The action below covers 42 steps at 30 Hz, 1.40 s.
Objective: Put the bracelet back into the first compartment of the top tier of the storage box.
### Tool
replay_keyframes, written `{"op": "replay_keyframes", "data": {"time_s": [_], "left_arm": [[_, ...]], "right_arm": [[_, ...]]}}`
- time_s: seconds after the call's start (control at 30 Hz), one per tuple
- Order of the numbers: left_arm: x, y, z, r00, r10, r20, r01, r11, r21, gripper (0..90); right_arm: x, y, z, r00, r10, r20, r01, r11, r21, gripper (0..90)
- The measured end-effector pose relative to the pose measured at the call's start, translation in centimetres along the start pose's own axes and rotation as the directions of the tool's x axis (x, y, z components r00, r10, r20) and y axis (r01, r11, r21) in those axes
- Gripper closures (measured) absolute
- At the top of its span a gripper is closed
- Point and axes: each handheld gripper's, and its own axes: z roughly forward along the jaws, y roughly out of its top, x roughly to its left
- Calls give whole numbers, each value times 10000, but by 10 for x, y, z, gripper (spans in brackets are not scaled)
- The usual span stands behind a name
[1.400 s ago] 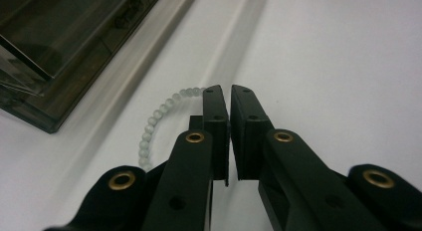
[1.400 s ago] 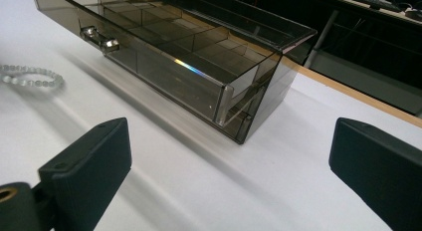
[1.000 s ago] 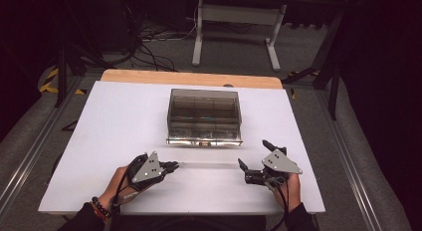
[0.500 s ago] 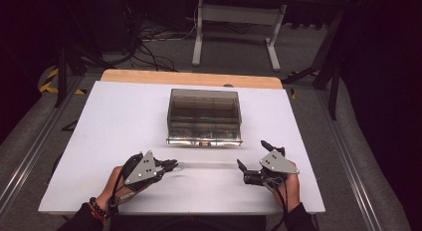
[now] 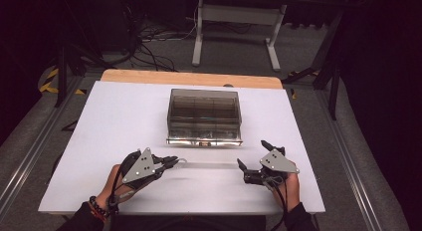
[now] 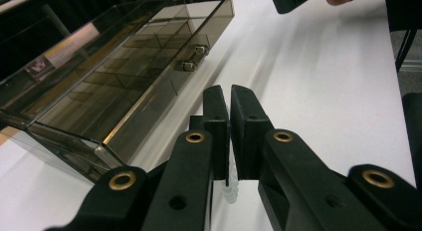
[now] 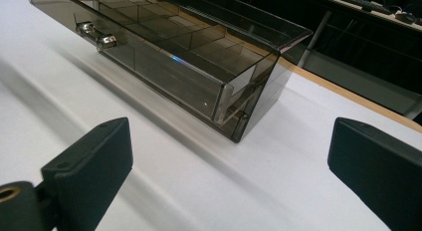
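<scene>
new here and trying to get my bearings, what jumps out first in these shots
A smoky transparent box with inner dividers sits at the middle of the white table, two small metal knobs on its near side. Nearer the person, the left tongs are shut on a thin clear strip lying on the table, while the right tongs stand wide open at its other end.

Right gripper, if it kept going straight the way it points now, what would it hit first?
Probably the right end of the smoked plastic box; the right gripper has its jaws wide open toward that corner, with bare white table between. Depth is uncertain.
</scene>
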Motion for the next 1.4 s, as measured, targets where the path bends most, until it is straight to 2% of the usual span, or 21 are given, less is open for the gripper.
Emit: {"op": "replay_keyframes", "data": {"time_s": [0.47, 0.8, 1.0, 1.4], "left_arm": [[1, 13, -2, 10000, 94, -23, -94, 9993, -361, 861], [6, 23, 2, 10000, 81, -47, -84, 9980, -634, 861], [14, 29, 8, 9999, -74, -70, 67, 9964, -846, 861], [31, 39, 14, 9989, -272, -383, 223, 9922, -1227, 861]], "right_arm": [[-1, 0, -1, 10000, 4, 25, -4, 10000, -43, 46], [0, 1, 0, 10000, 0, 30, 0, 10000, -45, 46], [0, 1, 0, 10000, 14, 18, -13, 10000, -73, 46], [-1, 0, 0, 9998, 140, 126, -139, 9999, -80, 51]]}}
